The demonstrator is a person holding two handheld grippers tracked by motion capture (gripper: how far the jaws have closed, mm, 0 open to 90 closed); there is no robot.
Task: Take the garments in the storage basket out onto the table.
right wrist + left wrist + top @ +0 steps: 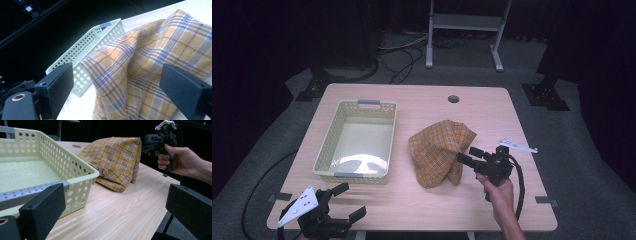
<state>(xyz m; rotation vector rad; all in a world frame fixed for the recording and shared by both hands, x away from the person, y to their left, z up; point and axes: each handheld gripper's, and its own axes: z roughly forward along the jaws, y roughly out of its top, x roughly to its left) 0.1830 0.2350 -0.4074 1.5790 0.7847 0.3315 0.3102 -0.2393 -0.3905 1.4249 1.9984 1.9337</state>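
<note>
cloth (439, 152), yellow plaid, sits bunched in a peak mid-table, just right of the basket (328, 142), not touching it. my right gripper (472, 156) is right at the cloth's right edge, jaws spread wide with fabric between them, nothing pinched yet as far as i can tell. my left gripper (348, 201) is well apart at the near-left corner, jaws wide, holding nothing. right hand (498, 192) is the nearer one. basket lies left of the cloth, empty, long axis running away from me.
</note>
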